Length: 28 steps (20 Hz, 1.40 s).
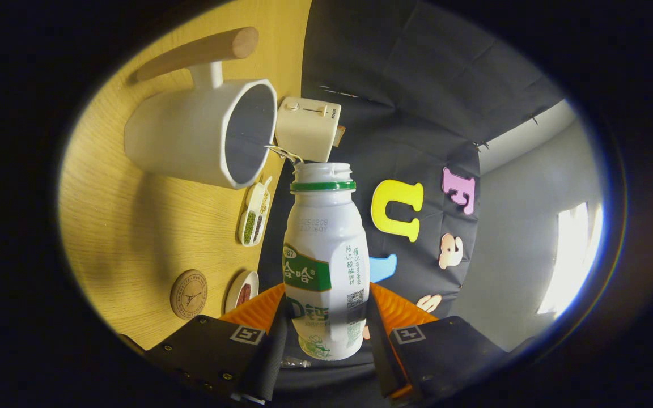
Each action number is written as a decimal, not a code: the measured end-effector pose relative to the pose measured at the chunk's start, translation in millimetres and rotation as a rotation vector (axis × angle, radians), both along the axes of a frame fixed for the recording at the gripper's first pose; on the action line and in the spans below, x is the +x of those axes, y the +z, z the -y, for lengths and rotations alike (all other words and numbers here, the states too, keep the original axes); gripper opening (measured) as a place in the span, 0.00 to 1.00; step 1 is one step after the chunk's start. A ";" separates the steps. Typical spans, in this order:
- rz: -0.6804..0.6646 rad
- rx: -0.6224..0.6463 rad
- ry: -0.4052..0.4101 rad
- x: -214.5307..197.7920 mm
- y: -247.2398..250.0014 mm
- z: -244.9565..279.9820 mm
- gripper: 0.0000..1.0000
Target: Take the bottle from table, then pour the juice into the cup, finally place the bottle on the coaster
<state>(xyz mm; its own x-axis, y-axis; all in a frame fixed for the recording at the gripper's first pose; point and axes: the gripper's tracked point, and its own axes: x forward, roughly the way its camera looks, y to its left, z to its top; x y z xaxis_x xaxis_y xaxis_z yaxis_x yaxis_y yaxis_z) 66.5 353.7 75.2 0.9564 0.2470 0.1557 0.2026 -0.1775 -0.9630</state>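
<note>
My gripper (pixel 326 320) is shut on a white plastic bottle (pixel 325 255) with a green label and a green neck ring, its cap off. Both fingers press on its lower body. The whole view is rolled sideways, so the bottle lies tipped over the wooden table (pixel 134 226). A thin clear stream (pixel 282 153) runs from the bottle's mouth into a white cup (pixel 190 136) with a long wooden handle (pixel 202 51). The cup stands just beyond the bottle's mouth. A round wooden coaster (pixel 189 293) lies on the table close to one finger.
A beige box with a slider (pixel 308 127) stands by the cup's rim at the table's back edge. A narrow white dish of green beans (pixel 254 214) and a small round dish (pixel 242 290) lie along that edge, between cup and coaster. The black booth wall rises behind.
</note>
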 end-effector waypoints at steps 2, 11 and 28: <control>0.005 -0.010 -0.001 -0.5 1.3 0.1 0.67; 0.014 -0.033 -0.001 -1.1 5.6 -0.4 0.67; 0.049 -0.095 0.009 -1.8 10.3 -2.0 0.67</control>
